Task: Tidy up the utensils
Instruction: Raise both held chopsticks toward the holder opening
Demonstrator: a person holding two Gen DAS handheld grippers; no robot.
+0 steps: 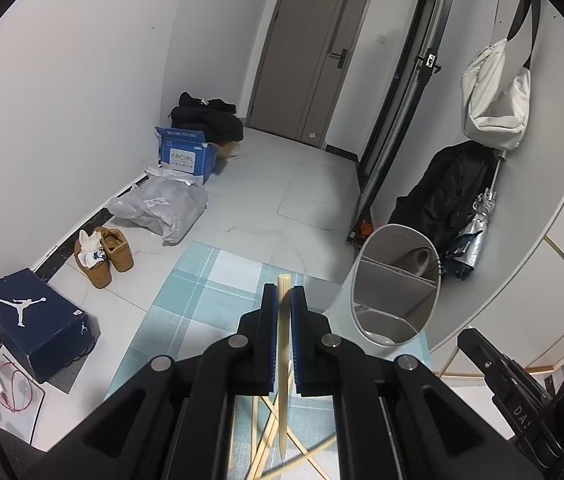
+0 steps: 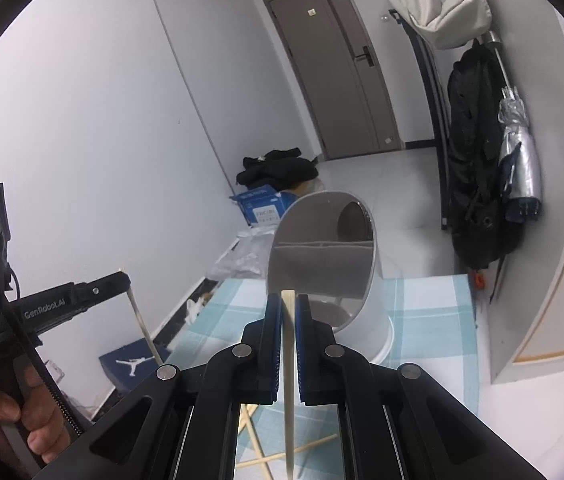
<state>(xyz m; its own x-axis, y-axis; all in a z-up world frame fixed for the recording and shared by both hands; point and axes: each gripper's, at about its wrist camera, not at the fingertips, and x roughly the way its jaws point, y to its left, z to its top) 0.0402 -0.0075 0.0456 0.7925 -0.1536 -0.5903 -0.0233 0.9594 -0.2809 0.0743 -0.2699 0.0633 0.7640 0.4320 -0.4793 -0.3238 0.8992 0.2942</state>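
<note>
The left tongs (image 1: pixel 283 292) pinch one wooden chopstick (image 1: pixel 283 360) at lower centre of the left wrist view, its tip pointing down. The right tongs (image 2: pixel 289 300) likewise pinch another chopstick (image 2: pixel 289 360). Beneath both, loose chopsticks (image 1: pixel 270 440) lie crossed on a table covered by a blue-and-white checked cloth (image 1: pixel 202 292). A white cylindrical container (image 2: pixel 361 280) stands tilted on the cloth just beyond the tongs. The room has white walls, pale floor tiles and a grey door (image 1: pixel 313 52). A navy shoebox (image 1: pixel 34 320) bears a Jumpman logo; a blue carton (image 1: pixel 186 154) reads "FACIAL". Only the right wrist view shows "GenRobot.AI" on the left tongs and the person's hand (image 2: pixel 2 412); only the left shows tan shoes (image 1: pixel 106 256).
</note>
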